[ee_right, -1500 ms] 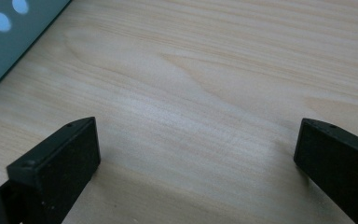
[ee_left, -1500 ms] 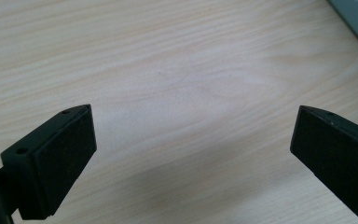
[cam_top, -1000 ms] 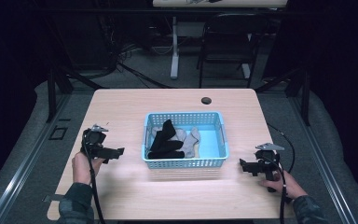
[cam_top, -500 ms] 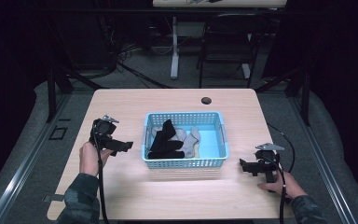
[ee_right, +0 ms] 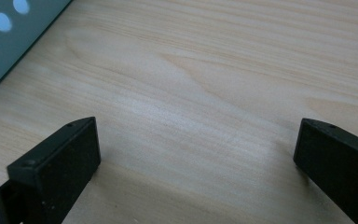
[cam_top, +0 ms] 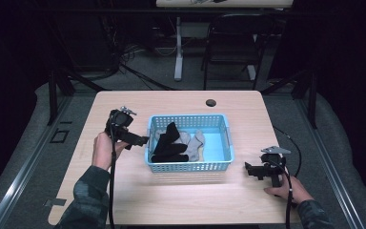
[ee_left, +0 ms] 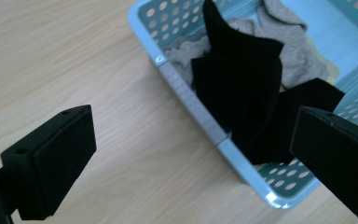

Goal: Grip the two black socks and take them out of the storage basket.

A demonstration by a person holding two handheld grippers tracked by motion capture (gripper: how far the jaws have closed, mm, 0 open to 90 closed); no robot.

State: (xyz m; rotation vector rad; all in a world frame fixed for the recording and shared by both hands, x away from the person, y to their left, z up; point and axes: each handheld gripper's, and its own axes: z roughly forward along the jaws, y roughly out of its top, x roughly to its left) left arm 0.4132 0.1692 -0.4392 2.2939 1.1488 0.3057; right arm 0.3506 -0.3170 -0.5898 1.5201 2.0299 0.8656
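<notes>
Jaws of both the left gripper [ee_left: 191, 154] and right gripper [ee_right: 200, 154] are standing apart, empty. The black sock [ee_left: 242, 84] is lying in the basket [ee_left: 191, 102]: soft, light, probably best pinched at its raised fold.

I see a light wooden counter [cam_top: 181, 200] with a small dark round cap [cam_top: 210, 102] set near its far edge. Beyond it stands a dark chair [cam_top: 231, 43] beside the white leg of another table [cam_top: 177, 47]. Black cables [cam_top: 124, 67] trail over the grey floor [cam_top: 66, 102] behind the counter, and a dark metal rail [cam_top: 19, 176] runs along the floor on my left.
</notes>
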